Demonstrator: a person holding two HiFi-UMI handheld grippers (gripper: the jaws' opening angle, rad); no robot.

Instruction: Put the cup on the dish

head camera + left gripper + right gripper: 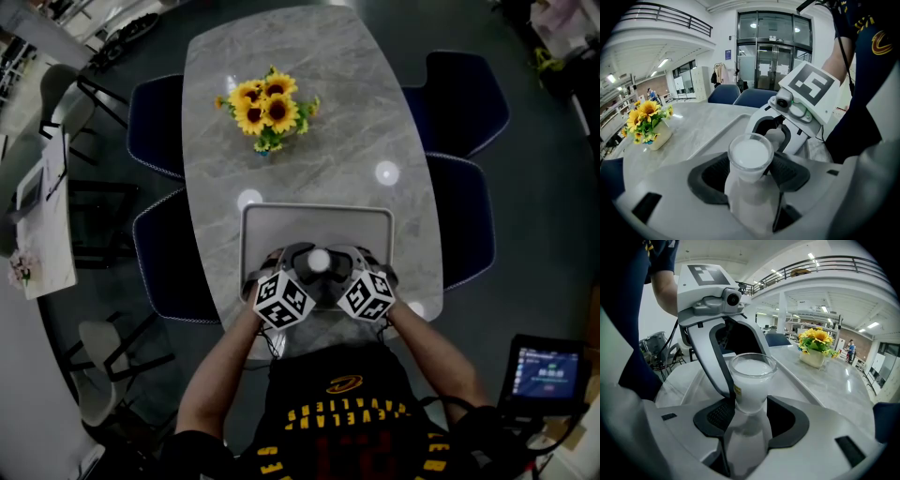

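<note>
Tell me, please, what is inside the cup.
White liquid-looking contents fill the clear cup almost to its rim. Its base is covered by the left gripper and right gripper.

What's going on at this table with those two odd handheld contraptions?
A person stands at a marble table with a gripper in each hand. The left gripper and the right gripper both have their jaws closed on one clear cup of white liquid. It is over a grey tray; whether it rests on the tray is unclear. Sunflowers stand farther along.

The cup is between left tool and right tool, over dish (flowers beyond).
</note>
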